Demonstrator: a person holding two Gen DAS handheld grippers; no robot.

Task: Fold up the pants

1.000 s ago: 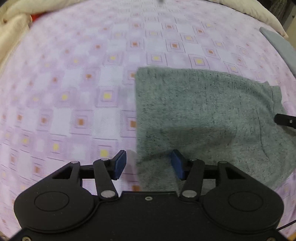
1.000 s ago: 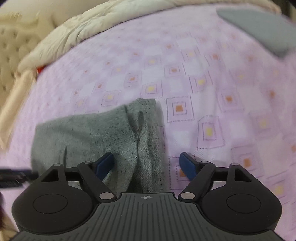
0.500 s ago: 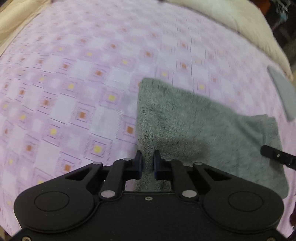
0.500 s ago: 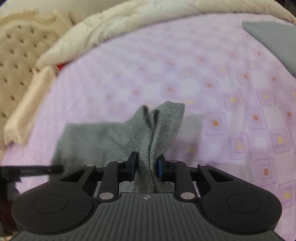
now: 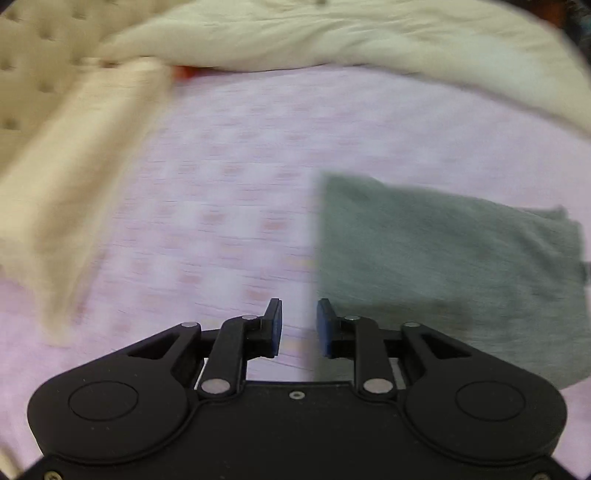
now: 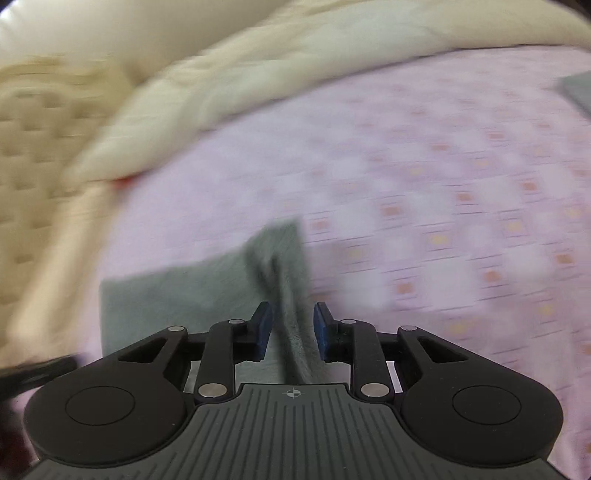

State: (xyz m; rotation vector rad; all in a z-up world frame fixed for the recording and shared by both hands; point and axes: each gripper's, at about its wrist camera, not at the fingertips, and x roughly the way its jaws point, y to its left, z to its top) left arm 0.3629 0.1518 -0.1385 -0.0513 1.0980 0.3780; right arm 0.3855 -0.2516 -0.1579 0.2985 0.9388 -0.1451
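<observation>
The grey knit pants (image 5: 443,266) lie folded flat on the pink patterned bed sheet (image 5: 221,184). My left gripper (image 5: 299,326) hovers at their left edge with its jaws opening. Only sheet shows between its blue pads, and the cloth's edge runs beside the right pad. In the right wrist view the pants (image 6: 192,288) spread to the left, and a raised fold of them stands between the opening jaws of my right gripper (image 6: 291,328). That fold leans toward the right pad, with a gap at the left pad. Both views are motion-blurred.
A cream duvet (image 5: 332,33) is bunched along the far side of the bed, beside a tufted cream headboard (image 5: 22,55) and a cream cushion edge (image 5: 81,166). Something small and red (image 5: 188,70) peeks from under the duvet. Another grey item (image 6: 576,88) lies far right.
Half a second ago both grippers were shut on the pants' edge; now both have parted their jaws. Both moved toward the headboard side, carrying the cloth's edge along, and the left dropped it.
</observation>
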